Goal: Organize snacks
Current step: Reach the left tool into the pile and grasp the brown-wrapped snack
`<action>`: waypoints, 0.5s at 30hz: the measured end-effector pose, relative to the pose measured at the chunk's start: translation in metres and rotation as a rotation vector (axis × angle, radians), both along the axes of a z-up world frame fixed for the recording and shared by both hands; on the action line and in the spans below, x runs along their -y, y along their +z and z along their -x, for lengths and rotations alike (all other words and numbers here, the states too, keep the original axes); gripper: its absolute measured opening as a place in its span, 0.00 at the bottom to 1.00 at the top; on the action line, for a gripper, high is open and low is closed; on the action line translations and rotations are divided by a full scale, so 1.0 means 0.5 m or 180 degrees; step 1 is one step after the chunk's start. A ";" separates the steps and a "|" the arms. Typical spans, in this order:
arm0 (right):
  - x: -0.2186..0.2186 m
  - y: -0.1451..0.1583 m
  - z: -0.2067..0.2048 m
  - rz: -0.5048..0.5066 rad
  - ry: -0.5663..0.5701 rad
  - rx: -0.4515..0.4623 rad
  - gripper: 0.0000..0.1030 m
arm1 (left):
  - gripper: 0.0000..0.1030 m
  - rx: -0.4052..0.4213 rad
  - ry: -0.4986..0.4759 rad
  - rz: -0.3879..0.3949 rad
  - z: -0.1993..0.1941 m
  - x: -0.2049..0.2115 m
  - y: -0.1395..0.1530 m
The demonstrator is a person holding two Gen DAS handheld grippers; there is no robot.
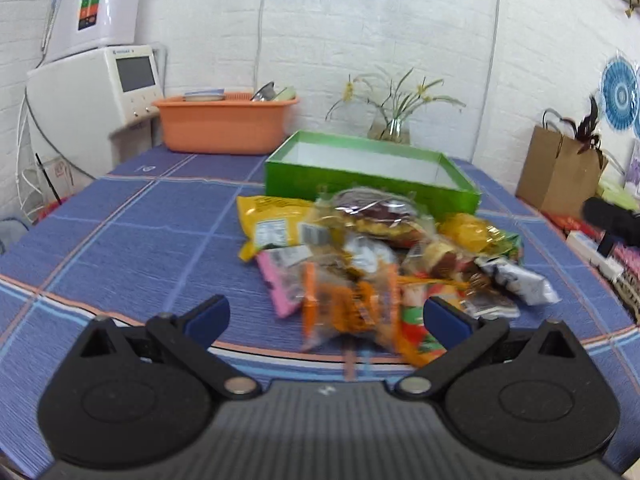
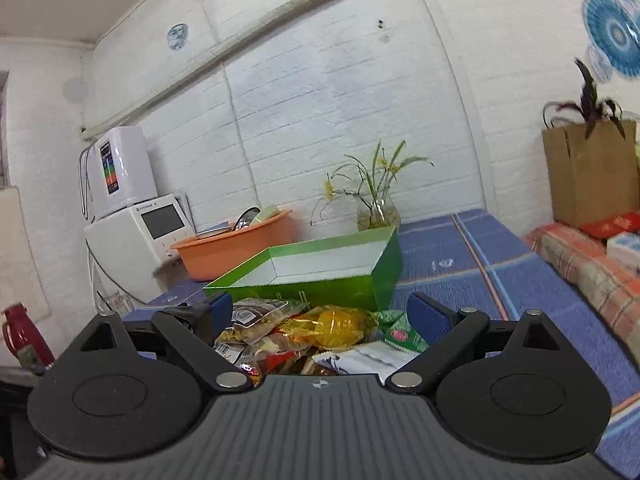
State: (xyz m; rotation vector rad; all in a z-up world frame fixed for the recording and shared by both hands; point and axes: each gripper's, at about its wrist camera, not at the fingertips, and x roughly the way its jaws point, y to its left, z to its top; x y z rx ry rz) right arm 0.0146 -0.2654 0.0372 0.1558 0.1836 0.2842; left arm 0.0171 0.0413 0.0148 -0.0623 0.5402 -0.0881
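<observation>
A pile of snack packets [image 1: 368, 256] lies on the blue checked tablecloth [image 1: 120, 232], just in front of an open green box [image 1: 372, 168] with a white, empty inside. My left gripper [image 1: 326, 316] is open, low over the cloth, its blue pads either side of an orange packet [image 1: 348, 312] at the pile's near edge, not gripping it. My right gripper [image 2: 320, 314] is open and hovers just above the same pile [image 2: 320, 332], with a yellow packet [image 2: 332, 324] between its pads; the green box [image 2: 320, 276] lies just beyond.
An orange basin [image 1: 228, 124] with dishes stands at the back left beside a white appliance [image 1: 96, 92]. A glass vase with flowers [image 1: 392, 120] stands behind the box. A brown paper bag [image 1: 560, 168] and boxes sit at the right edge.
</observation>
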 end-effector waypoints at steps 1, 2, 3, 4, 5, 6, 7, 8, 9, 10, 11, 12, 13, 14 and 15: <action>-0.007 0.008 0.003 0.0140 0.0013 0.0070 1.00 | 1.00 -0.0041 -0.0008 -0.0049 -0.012 -0.018 0.007; -0.015 0.015 0.000 0.0273 0.0028 0.0122 1.00 | 1.00 -0.0080 -0.0001 -0.0109 -0.027 -0.034 0.016; -0.023 0.022 -0.004 0.0351 0.0040 0.0138 1.00 | 1.00 -0.0111 0.0003 -0.0152 -0.045 -0.047 0.025; -0.033 0.032 -0.018 0.0386 0.0078 0.0122 1.00 | 1.00 -0.0127 -0.0019 -0.0167 -0.065 -0.058 0.034; -0.042 0.040 -0.034 0.0362 0.0143 0.0099 1.00 | 1.00 -0.0140 -0.0042 -0.0177 -0.090 -0.068 0.041; -0.052 0.046 -0.059 0.0264 0.0231 0.0043 1.00 | 1.00 -0.0173 -0.0055 -0.0192 -0.119 -0.074 0.046; -0.061 0.048 -0.085 0.0141 0.0300 -0.0052 1.00 | 1.00 -0.0192 -0.0101 -0.0206 -0.150 -0.075 0.047; -0.071 0.046 -0.116 -0.0019 0.0375 -0.0202 1.00 | 1.00 -0.0191 -0.0160 -0.0216 -0.179 -0.070 0.046; -0.078 0.040 -0.147 -0.0190 0.0461 -0.0355 1.00 | 1.00 -0.0179 -0.0228 -0.0242 -0.206 -0.062 0.041; -0.078 0.029 -0.181 -0.0341 0.0528 -0.0512 1.00 | 1.00 -0.0182 -0.0318 -0.0257 -0.232 -0.052 0.032; -0.081 0.014 -0.212 -0.0471 0.0540 -0.0681 1.00 | 1.00 -0.0219 -0.0401 -0.0240 -0.255 -0.045 0.024; -0.084 0.000 -0.238 -0.0543 0.0493 -0.0808 1.00 | 1.00 -0.0295 -0.0507 -0.0162 -0.280 -0.040 0.014; -0.086 -0.012 -0.258 -0.0567 0.0439 -0.0897 1.00 | 1.00 -0.0377 -0.0599 -0.0048 -0.303 -0.037 0.006; -0.093 -0.025 -0.277 -0.0549 0.0382 -0.0979 1.00 | 1.00 -0.0443 -0.0676 0.0086 -0.321 -0.037 -0.004; -0.099 -0.035 -0.292 -0.0518 0.0347 -0.1037 1.00 | 1.00 -0.0492 -0.0743 0.0240 -0.336 -0.038 -0.013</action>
